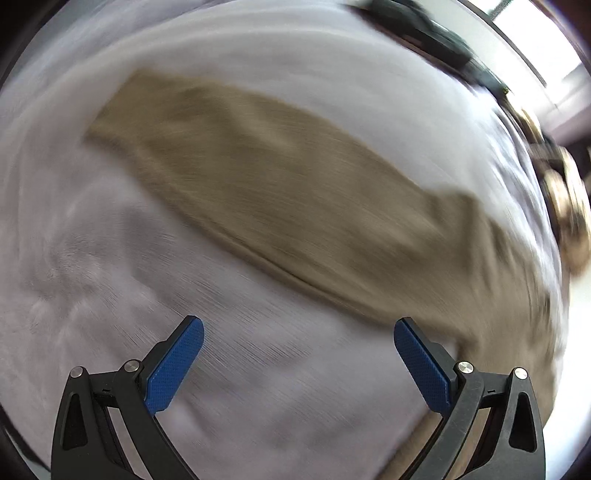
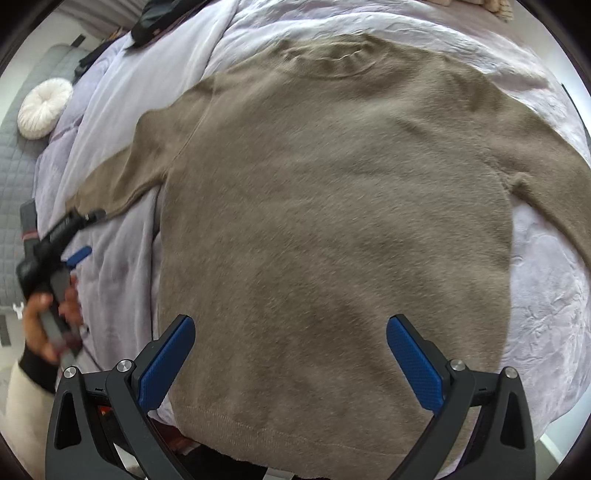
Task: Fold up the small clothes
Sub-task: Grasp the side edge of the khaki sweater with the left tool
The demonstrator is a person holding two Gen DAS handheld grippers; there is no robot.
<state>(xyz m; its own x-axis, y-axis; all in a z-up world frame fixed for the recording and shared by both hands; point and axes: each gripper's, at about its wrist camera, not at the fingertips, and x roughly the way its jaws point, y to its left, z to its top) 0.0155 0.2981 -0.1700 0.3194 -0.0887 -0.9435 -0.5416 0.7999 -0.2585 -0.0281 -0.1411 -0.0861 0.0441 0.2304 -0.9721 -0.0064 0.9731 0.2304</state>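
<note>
A taupe knitted sweater (image 2: 332, 206) lies flat on a pale lilac bedspread (image 2: 535, 280), neck at the far side, hem near the camera. My right gripper (image 2: 291, 328) hovers open over the lower part of its body, nothing between the blue pads. In the left wrist view, which is motion-blurred, one long sleeve (image 1: 280, 192) of the sweater runs diagonally across the bedspread (image 1: 110, 258). My left gripper (image 1: 299, 332) is open just short of that sleeve, empty. The right wrist view also catches the left gripper (image 2: 79, 236) at the far left, held by a hand (image 2: 40, 325).
A round white cushion (image 2: 44, 107) rests on a grey quilted cover (image 2: 18, 162) at the far left. Dark clothing (image 2: 166, 18) lies at the bed's far edge. The bed's near edge runs just under the sweater's hem.
</note>
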